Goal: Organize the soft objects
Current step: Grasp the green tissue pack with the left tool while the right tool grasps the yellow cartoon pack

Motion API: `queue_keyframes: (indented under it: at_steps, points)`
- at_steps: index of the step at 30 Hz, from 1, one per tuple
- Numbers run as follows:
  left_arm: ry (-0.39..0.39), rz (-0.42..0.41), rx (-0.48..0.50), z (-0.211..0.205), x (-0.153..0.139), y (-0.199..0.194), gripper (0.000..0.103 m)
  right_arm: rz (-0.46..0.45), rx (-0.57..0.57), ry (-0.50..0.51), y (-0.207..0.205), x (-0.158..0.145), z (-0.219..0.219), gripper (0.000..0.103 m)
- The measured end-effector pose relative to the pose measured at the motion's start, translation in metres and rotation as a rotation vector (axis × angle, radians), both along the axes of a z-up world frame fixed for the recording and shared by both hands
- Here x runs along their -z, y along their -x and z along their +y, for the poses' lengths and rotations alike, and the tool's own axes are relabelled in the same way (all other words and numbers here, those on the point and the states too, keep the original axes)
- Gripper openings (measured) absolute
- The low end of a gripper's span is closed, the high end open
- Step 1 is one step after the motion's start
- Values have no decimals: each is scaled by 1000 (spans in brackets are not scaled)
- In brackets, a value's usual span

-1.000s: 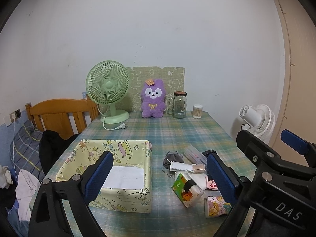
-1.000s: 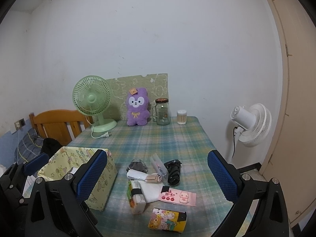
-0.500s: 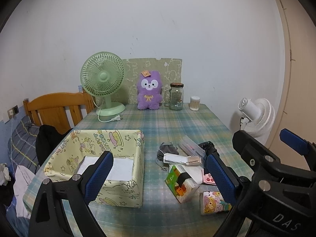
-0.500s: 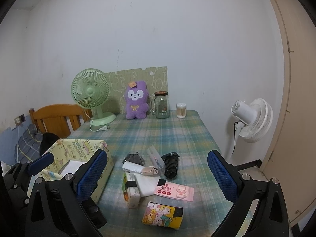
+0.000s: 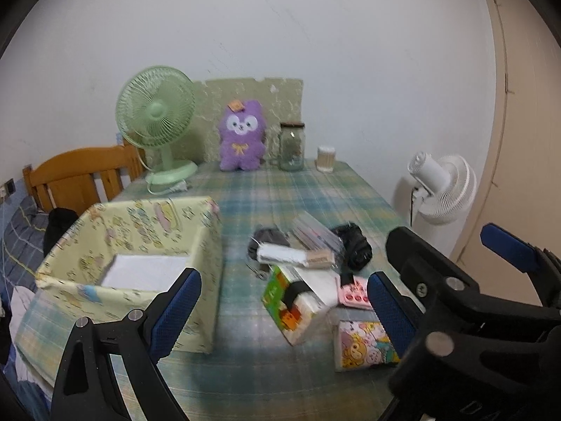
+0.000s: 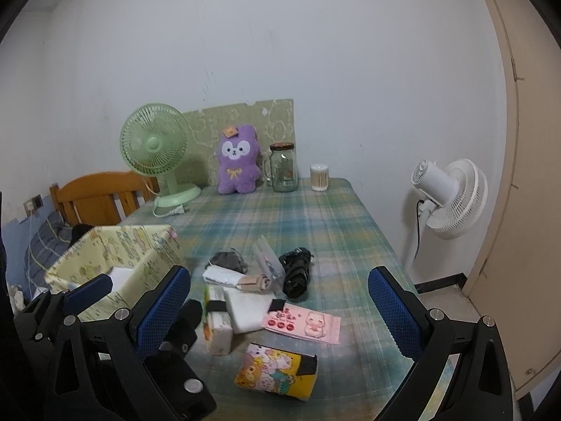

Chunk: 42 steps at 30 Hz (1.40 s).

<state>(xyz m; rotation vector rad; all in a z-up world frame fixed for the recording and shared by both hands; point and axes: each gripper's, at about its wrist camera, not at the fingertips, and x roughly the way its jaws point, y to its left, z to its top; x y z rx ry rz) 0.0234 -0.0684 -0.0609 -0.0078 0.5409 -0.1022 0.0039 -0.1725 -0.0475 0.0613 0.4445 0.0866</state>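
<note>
We hold our left claw [image 5: 280, 301] and right claw [image 6: 277, 301] spread wide and empty above the plaid-clothed bench [image 6: 326, 217], with the yellow cartoon-printed fabric box [image 5: 140, 238] left of both.

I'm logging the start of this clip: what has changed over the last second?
Both views shifted a little, so both tools moved slightly. The left tool and right tool stay open and empty; nothing was gripped or released. The fabric box, tissue packs and purple plush kept their places on the table.
</note>
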Motion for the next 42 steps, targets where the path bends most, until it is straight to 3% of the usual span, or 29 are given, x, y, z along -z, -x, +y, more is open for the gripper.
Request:
queue_keyframes:
  at_steps: [8,21,27,28,42]
  points:
    - [-13,27,1,-12,16,-8,94,37,7,-17,-12,19,-9,102]
    - [-60,89,-37,-25,47,-32,77,138,18,-55,-37,55,-21,101]
    - [-79,108,-42,-26,57,-42,51,180,28,-56,-47,66,-21,101]
    - [-79,119,-43,-25,59,-43,42,185,28,-55,-48,67,-21,101]
    - [-93,143,-11,-9,63,-20,29,210,5,-46,-39,71,-2,101]
